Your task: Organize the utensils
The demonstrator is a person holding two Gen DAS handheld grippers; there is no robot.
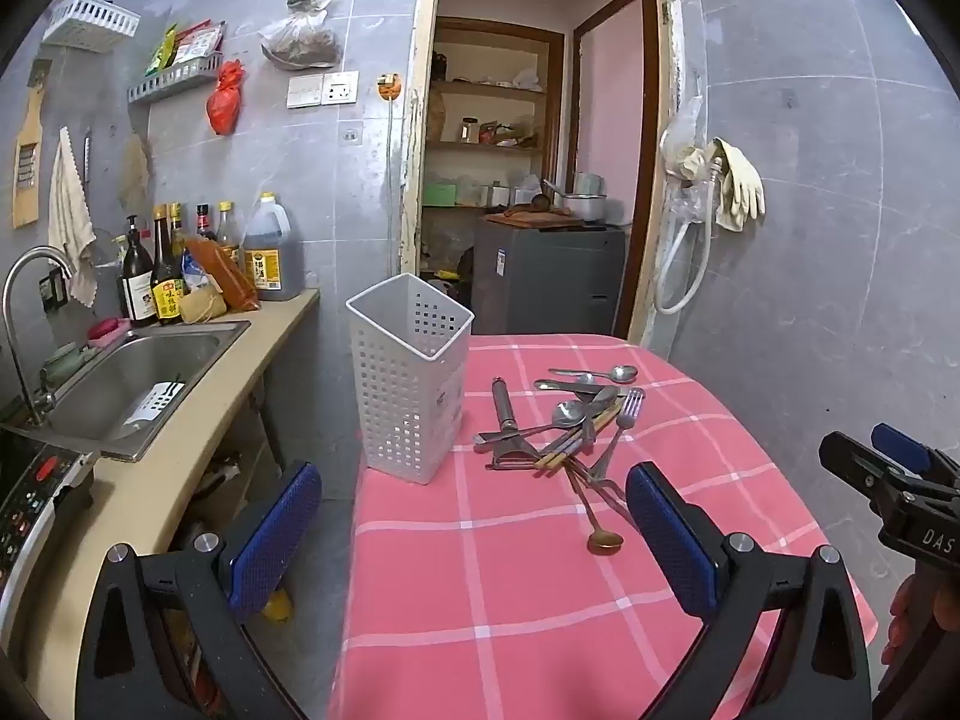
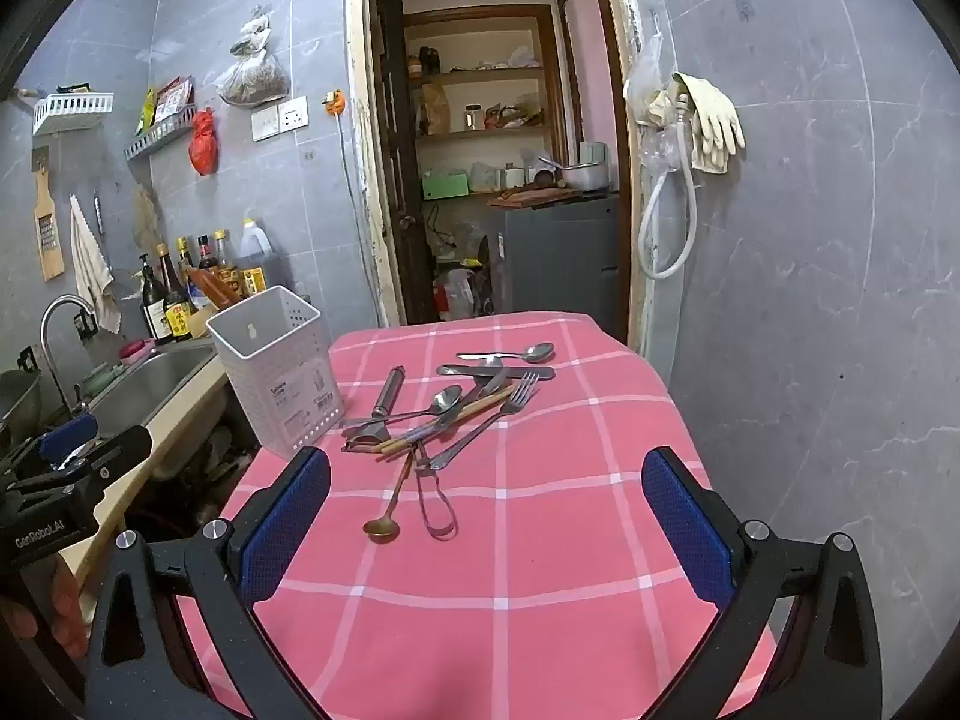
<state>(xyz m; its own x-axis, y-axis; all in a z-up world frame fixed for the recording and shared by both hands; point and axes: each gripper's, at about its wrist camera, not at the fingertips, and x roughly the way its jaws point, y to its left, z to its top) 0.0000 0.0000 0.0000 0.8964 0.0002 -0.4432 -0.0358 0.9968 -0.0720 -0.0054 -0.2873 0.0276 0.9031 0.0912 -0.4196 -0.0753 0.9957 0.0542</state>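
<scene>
Utensils (image 2: 456, 414) lay in a loose heap on the pink checked tablecloth (image 2: 540, 570), toward the far half of the table, just right of a white perforated holder (image 1: 411, 378) that stood upright at the table's left edge, next to the sink (image 1: 132, 378).

Long axes, right wrist view:
- Fork (image 2: 492, 420): diagonal, tines up-right and away, handle toward near-left.
- Gold spoon (image 2: 390, 510): bowl nearest the camera, handle running up and slightly right into the heap.
- Steel spoon (image 2: 510, 354) at the far edge: almost crosswise, bowl to the right.
- Knife (image 2: 498, 371) just nearer than it: also crosswise.
- Chopsticks (image 2: 447, 423): diagonal, low-left to high-right, under the fork.
- Peeler (image 2: 384, 405): handle pointing away, head toward the holder's base.
- Wire-loop tool (image 2: 435, 498): loop end nearest the camera.

Several pieces overlapped; which rested on top could not always be told.

Left gripper (image 1: 474, 516): jaws spread wide, nothing between the blue pads, hovering short of the heap. Right gripper (image 2: 486, 516): likewise released and empty, above the near cloth.
</scene>
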